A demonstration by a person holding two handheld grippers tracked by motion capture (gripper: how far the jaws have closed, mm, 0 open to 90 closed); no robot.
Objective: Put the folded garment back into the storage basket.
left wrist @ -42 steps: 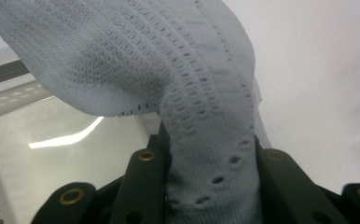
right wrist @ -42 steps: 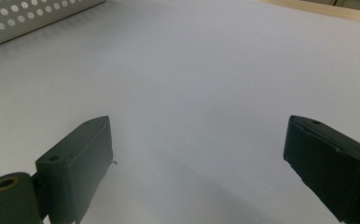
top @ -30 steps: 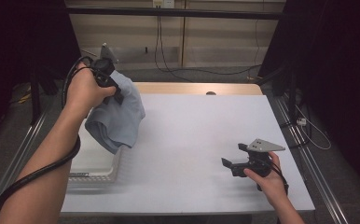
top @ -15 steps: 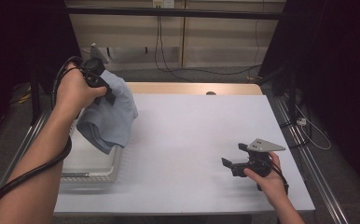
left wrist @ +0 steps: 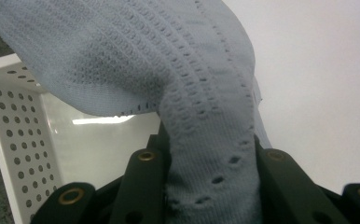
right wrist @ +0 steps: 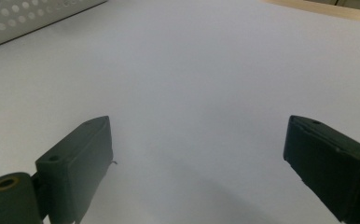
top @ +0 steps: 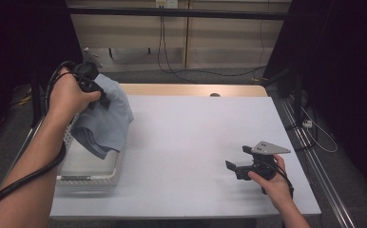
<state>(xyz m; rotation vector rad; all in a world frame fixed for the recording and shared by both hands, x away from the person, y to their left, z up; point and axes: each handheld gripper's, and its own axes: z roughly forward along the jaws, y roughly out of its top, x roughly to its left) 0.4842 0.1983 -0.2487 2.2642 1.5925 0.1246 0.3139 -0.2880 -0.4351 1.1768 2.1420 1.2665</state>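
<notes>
White table (top: 196,142) under dim light. Left tongs (top: 96,90) clamp bunched blue cloth (top: 106,118), lifted, hanging over white perforated basket (top: 84,173) at table's left edge. Right tongs (top: 238,167) spread wide, nothing between, low over table's right side.

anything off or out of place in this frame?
Nothing stands out. The left gripper holds a blue cloth bunched over the white basket; the right gripper rests open on the white table.
</notes>
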